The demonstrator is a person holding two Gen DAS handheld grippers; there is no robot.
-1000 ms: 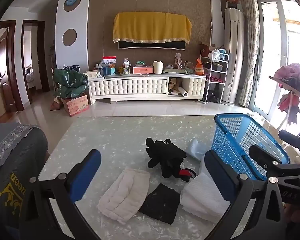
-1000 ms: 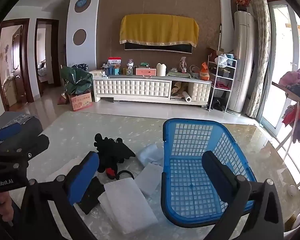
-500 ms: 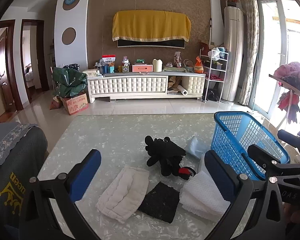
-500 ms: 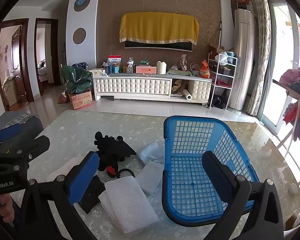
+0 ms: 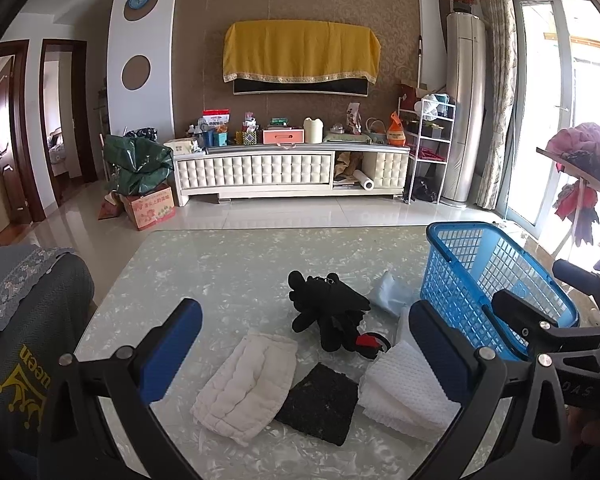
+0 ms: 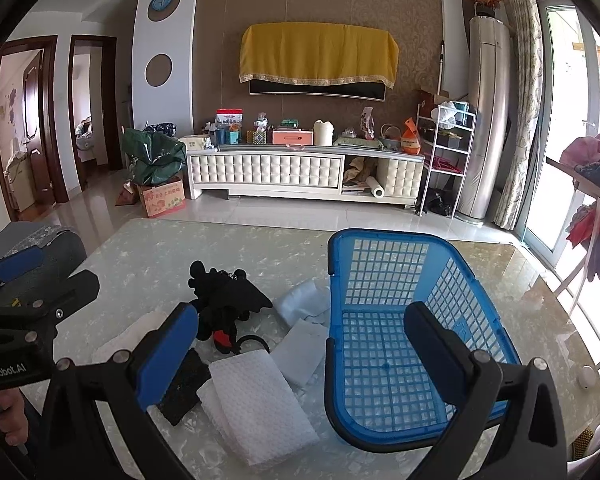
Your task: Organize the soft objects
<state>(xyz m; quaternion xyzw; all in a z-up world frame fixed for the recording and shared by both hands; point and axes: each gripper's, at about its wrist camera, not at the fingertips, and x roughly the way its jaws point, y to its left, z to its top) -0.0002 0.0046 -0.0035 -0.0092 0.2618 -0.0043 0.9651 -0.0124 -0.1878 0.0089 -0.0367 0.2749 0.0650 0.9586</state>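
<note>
On the marbled table (image 5: 228, 272) lie a black plush toy (image 5: 330, 314), a cream quilted cloth (image 5: 246, 384), a black square pad (image 5: 320, 402), a white waffle cloth (image 5: 406, 394) and a pale blue cloth (image 5: 392, 294). An empty blue plastic basket (image 6: 400, 344) stands to their right. My left gripper (image 5: 306, 350) hovers open above the cloths, holding nothing. My right gripper (image 6: 300, 350) is open too, straddling the basket's near left rim and the white waffle cloth (image 6: 256, 404). The plush toy (image 6: 224, 304) lies just beyond its left finger.
A grey chair back (image 5: 24, 344) with a yellow crown print stands at the table's left edge. A clothes rack (image 6: 592, 184) with garments is at the right. Beyond the table are tiled floor and a white TV cabinet (image 5: 288, 168).
Both views have shifted only slightly; the grippers stay open and no object on the table has moved.
</note>
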